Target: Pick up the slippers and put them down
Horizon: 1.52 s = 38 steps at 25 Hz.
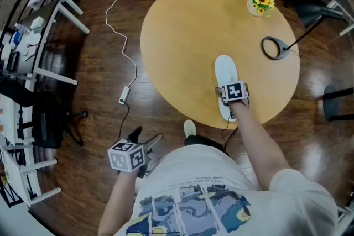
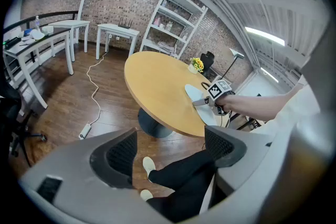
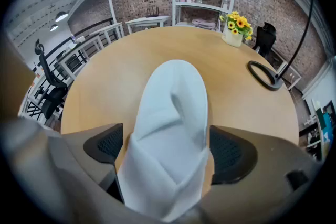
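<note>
- Head view: white slipper (image 1: 225,72) toward the lower right part of the round table (image 1: 182,36), long axis running up and down the frame, toe toward the table's middle, heel at the near rim. Right gripper (image 1: 232,95) at that heel end. Left gripper (image 1: 145,140) at lower left, off the table above the floor, well apart from the slipper. Bare tabletop left of and above the toe; flowers (image 1: 260,0) and a black ring (image 1: 272,48) toward the upper right.
- Left gripper view: jaws spread wide, nothing between them, only dark trouser legs and floor beyond.
- Right gripper view: jaws clamped on the slipper's heel, its sides folded up between the pads, toe pointing straight ahead. Probably plenty of clear table ahead for setting down; near rim the edge to mind.
</note>
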{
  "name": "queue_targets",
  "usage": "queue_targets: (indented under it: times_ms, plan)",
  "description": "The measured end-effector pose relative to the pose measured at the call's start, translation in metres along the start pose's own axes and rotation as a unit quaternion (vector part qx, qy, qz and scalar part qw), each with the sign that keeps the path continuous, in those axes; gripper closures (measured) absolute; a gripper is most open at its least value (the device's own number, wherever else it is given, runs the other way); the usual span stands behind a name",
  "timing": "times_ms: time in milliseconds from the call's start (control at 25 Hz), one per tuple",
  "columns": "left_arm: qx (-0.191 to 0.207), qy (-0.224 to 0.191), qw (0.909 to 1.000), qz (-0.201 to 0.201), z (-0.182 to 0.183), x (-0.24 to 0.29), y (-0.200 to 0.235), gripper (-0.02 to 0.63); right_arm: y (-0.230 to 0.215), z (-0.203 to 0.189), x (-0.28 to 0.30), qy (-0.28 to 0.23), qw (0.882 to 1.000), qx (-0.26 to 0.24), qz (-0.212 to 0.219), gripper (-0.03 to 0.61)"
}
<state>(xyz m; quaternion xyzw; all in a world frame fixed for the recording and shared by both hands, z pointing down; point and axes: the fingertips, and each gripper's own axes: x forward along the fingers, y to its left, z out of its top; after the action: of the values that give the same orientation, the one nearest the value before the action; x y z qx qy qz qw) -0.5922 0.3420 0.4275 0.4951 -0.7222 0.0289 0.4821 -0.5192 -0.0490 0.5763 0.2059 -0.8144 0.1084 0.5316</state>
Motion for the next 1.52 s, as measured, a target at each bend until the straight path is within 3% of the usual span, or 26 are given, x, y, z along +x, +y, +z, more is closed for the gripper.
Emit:
queue_targets:
  times_ms: [160,240,400,560,720,880,1080,1200,1320,1520]
  plan:
    - [-0.018,0.0,0.9998,0.008,0.004,0.009,0.002,0.21,0.002,-0.015,0.008,0.022,0.999,0.007,0.023,0.044]
    - [-0.025,-0.006,0.9996,0.011,0.005,0.016,0.003,0.21,0.003,-0.024,0.007,0.021,0.999,-0.008,0.034,0.086]
    - [-0.006,-0.021,0.9997,0.007,0.021,0.021,0.005,0.21,0.006,-0.026,-0.001,0.03,0.998,0.002,0.054,0.112]
    - [0.018,-0.027,0.9994,-0.007,0.027,-0.003,-0.004,0.21,0.017,-0.01,-0.044,-0.013,0.998,-0.01,0.065,0.114]
    - [0.061,-0.024,0.9975,-0.026,-0.018,-0.037,-0.014,0.21,0.042,-0.028,-0.114,-0.063,0.995,-0.004,0.075,0.114]
    - [0.114,-0.001,0.9918,-0.059,-0.095,-0.074,-0.036,0.211,0.058,-0.087,-0.202,-0.102,0.993,0.015,0.064,0.114]
    - [0.15,0.011,0.9827,-0.109,-0.151,-0.083,-0.069,0.21,0.031,-0.176,-0.28,-0.107,0.993,0.056,0.012,0.115]
    - [0.174,0.027,0.975,-0.136,-0.167,-0.073,-0.092,0.21,-0.005,-0.242,-0.312,-0.094,0.99,0.097,-0.031,0.115]
    - [0.215,0.061,0.9614,-0.161,-0.172,-0.054,-0.125,0.21,-0.047,-0.291,-0.334,-0.093,0.983,0.148,-0.06,0.115]
    - [0.279,0.099,0.937,-0.185,-0.167,0.003,-0.228,0.21,-0.154,-0.38,-0.347,-0.09,0.968,0.224,-0.074,0.118]
